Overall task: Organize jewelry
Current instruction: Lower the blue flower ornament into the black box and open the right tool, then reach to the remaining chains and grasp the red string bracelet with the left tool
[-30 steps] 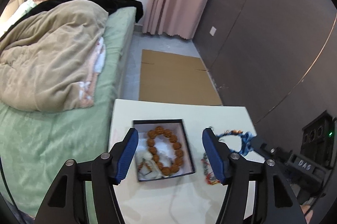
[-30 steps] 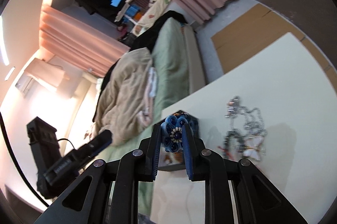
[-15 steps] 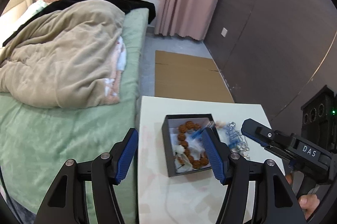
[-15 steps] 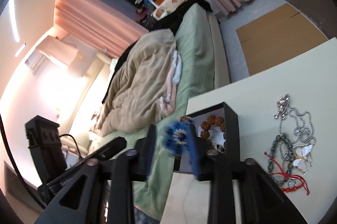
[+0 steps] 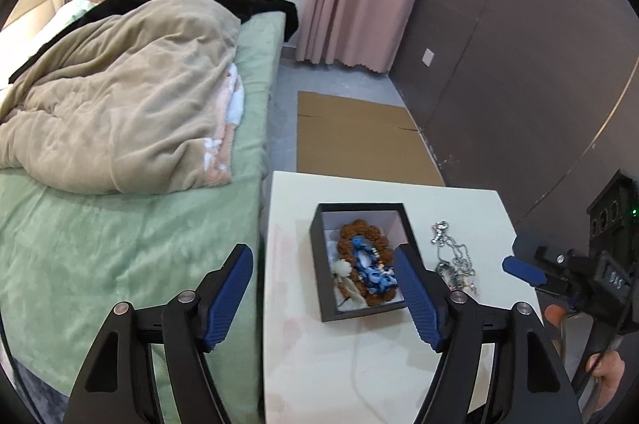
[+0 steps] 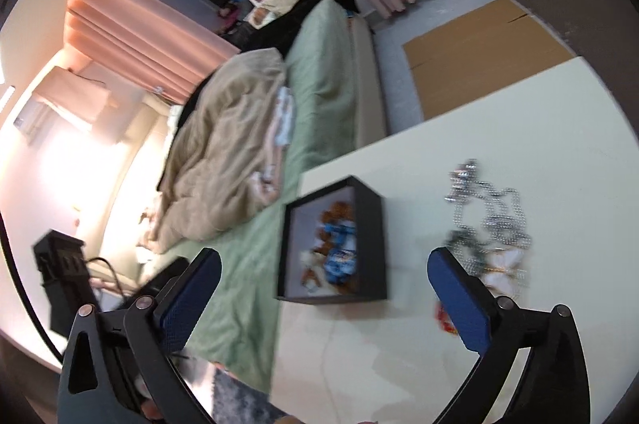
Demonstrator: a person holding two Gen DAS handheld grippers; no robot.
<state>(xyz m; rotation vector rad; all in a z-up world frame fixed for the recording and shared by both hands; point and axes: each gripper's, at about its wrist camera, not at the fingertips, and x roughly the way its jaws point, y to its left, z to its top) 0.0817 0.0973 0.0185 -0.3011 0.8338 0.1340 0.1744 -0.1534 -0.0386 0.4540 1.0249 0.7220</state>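
A black jewelry box (image 5: 319, 266) (image 6: 371, 220) stands on the white table (image 5: 359, 364) (image 6: 519, 128). Inside lie a brown bead bracelet (image 5: 361, 226) and a blue flower piece (image 5: 373, 276) (image 6: 339, 258) on top of it. A silver chain pile (image 5: 453, 256) (image 6: 491, 212) lies on the table right of the box, with a white butterfly piece (image 6: 507, 266) and a red cord (image 6: 443, 318). My left gripper (image 5: 324, 298) is open and empty above the box's near edge. My right gripper (image 6: 337, 308) is open and empty; it shows at the far right of the left wrist view (image 5: 527, 270).
A bed with a green sheet (image 5: 120, 244) and a beige blanket (image 5: 120, 96) runs along the table's left side. Flat cardboard (image 5: 359, 144) lies on the floor beyond the table. A dark wall (image 5: 519, 64) stands at the right.
My right gripper opened and let go of the blue flower piece, which now lies in the box. The right gripper has drawn back to the right. My left gripper shifted left.
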